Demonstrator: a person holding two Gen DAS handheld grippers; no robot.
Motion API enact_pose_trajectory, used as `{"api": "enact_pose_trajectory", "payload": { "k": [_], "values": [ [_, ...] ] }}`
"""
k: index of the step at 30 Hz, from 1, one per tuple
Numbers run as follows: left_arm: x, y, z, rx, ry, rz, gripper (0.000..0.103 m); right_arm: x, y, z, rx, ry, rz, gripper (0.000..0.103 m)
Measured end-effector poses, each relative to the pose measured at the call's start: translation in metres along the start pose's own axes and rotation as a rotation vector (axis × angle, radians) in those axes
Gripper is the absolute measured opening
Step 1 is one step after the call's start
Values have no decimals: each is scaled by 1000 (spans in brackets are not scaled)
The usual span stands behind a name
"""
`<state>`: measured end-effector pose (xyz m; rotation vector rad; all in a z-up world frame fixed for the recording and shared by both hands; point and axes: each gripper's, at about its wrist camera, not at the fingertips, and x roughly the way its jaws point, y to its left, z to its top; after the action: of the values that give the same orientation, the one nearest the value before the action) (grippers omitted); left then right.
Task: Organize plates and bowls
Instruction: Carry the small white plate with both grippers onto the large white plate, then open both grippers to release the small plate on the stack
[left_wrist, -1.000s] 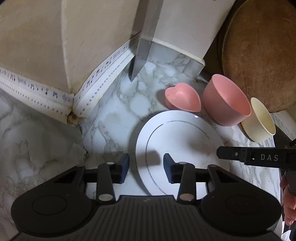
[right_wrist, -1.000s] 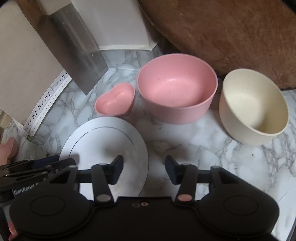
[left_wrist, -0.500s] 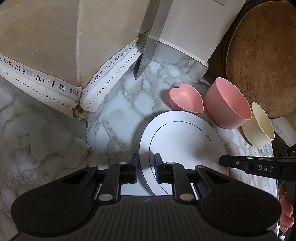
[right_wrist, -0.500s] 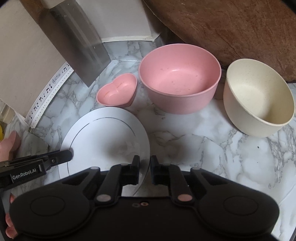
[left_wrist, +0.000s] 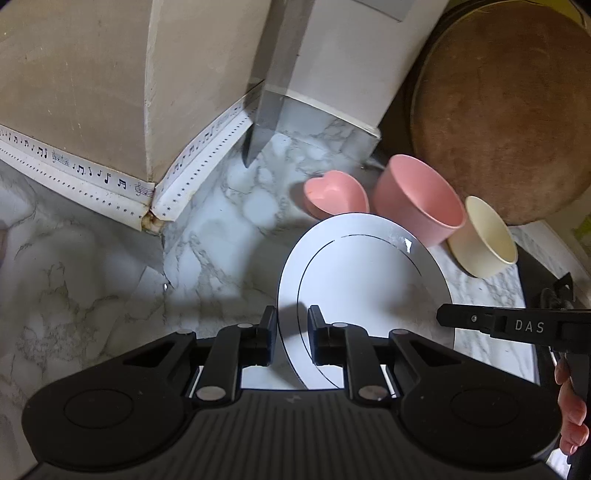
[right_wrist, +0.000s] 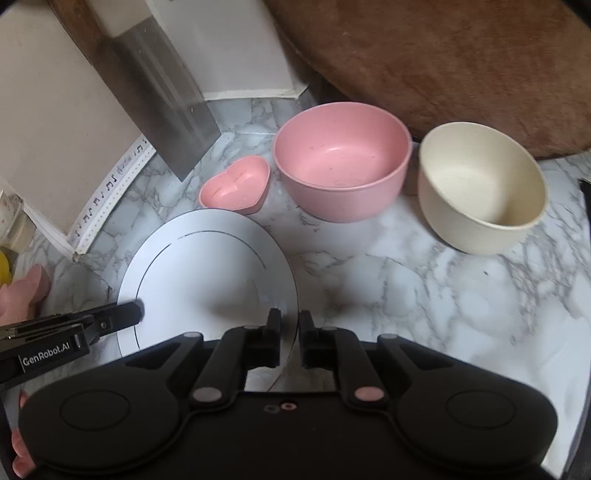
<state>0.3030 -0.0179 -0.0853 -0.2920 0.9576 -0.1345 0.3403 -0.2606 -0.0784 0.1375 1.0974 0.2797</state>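
Left wrist view: left gripper (left_wrist: 291, 325) is clamped on the left rim of the white plate (left_wrist: 365, 288), the rim running between the two fingers; its jaws have just been closing onto that edge. The plate shows a thin dark ring line and sits tilted above the marble counter (left_wrist: 221, 229). Just behind it is the pink heart-shaped dish (left_wrist: 334, 194), then the pink bowl (left_wrist: 417, 199) and the cream bowl (left_wrist: 487, 236), in a row toward the right. A brown round board (left_wrist: 502, 107) leans behind the bowls. The right gripper's finger enters from the right, at the plate's far edge.

Right wrist view: right gripper (right_wrist: 289, 332) is clenched on the plate's (right_wrist: 207, 280) right rim, which passes between its fingers; jaws have just been closing. The left gripper (right_wrist: 125, 315) grips the opposite edge. Heart dish (right_wrist: 236, 186), pink bowl (right_wrist: 341, 162) and cream bowl (right_wrist: 480, 184) stand upright on the counter (right_wrist: 424, 288), apart from the plate.
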Motion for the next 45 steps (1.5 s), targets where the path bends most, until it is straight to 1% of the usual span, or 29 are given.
{"api": "enact_pose_trajectory", "payload": {
  "k": [7, 11, 15, 22, 27, 33, 39, 45],
  "values": [
    [-25, -21, -10, 38, 18, -41, 17, -38, -6, -18, 51, -19, -18, 8],
    [-38, -37, -23, 68, 23, -73, 17, -63, -12, -35, 73, -36, -40, 8],
    [-48, -53, -40, 97, 34, -93, 17, -89, -22, -59, 113, -59, -55, 8],
    [-53, -80, -73, 171, 86, -137, 17, -121, -40, -104, 179, -73, -95, 8],
    [-49, -95, -96, 225, 123, -151, 17, -130, -55, -132, 227, -72, -119, 8],
    [-37, -105, -118, 276, 161, -136, 16, -126, -68, -156, 270, -58, -139, 8],
    [-31, -112, -126, 317, 164, -122, 16, -120, -77, -170, 292, -48, -140, 7],
    [-27, -116, -127, 338, 170, -120, 16, -115, -83, -174, 308, -38, -139, 7]
  ]
}}
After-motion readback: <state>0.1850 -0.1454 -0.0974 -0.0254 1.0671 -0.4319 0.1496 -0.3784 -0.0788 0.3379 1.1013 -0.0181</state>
